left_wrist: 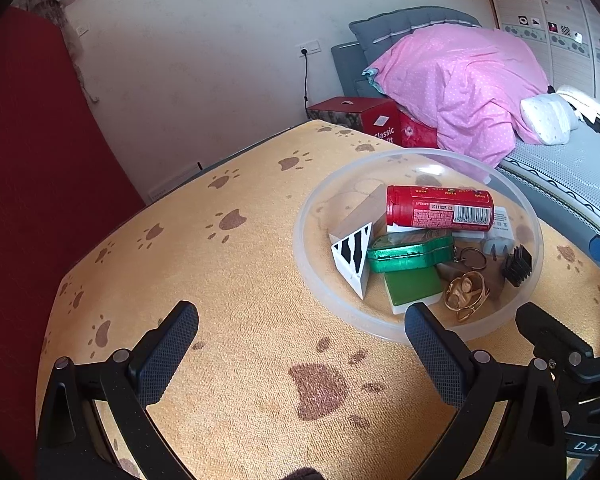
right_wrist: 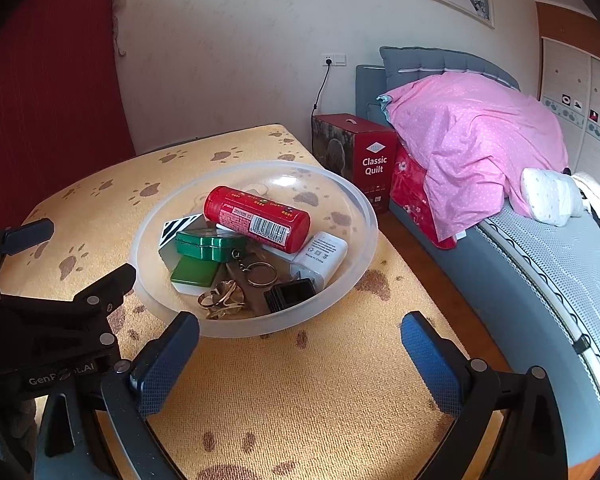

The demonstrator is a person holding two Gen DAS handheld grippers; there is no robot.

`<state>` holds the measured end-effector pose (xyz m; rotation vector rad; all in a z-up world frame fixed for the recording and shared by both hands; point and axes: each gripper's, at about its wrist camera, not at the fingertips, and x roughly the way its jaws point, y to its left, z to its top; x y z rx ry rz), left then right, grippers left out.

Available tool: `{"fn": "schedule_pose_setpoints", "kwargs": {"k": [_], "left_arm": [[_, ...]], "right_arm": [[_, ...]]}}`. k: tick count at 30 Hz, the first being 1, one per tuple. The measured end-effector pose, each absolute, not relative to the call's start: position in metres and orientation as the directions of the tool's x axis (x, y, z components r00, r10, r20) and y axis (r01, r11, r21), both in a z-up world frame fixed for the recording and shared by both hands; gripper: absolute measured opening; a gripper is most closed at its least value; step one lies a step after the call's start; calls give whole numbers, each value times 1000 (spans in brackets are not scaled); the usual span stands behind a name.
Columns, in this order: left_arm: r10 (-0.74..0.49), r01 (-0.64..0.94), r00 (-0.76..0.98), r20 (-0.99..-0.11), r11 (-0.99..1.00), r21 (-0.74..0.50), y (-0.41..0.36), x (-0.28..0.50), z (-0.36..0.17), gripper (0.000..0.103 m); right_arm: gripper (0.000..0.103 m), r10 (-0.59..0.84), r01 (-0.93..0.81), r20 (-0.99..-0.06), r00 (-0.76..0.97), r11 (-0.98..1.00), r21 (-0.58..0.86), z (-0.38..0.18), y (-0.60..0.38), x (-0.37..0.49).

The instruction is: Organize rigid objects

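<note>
You look finished or nearly so: the red canister (right_wrist: 256,219), green tin (right_wrist: 209,245) and other small pieces all lie inside the clear bowl (right_wrist: 351,196), while your left gripper (left_wrist: 301,350) and right gripper (right_wrist: 300,364) hover empty, spread wide, just before it.

Surface (right_wrist: 300,392) showing yellow-orange cloth, brown paw prints. Bowl (right_wrist: 363,240) showing translucent frosted white. Inside it: canister (right_wrist: 256,218) showing red, white barcode at 4 o'clock end; tin (right_wrist: 210,245) showing metallic green; block (left_wrist: 353,250) wearing black-white zebra stripes; flat tile (right_wrist: 194,272) showing green; ring (right_wrist: 222,300) gleaming gold. Quilt (right_wrist: 471,140) on bed showing pink, white dots.
</note>
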<state>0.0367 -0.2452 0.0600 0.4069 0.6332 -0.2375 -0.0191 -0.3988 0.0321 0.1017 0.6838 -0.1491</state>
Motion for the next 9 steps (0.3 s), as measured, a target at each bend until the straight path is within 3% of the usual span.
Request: {"fn": "schedule_pose_setpoints", "kwargs": {"k": [9], "left_arm": [[-93,338,784,-613,893,297,-246,35,59,103]], "right_arm": [[103,-110,175,-640,760,984,39,31,-400,-20]]}}
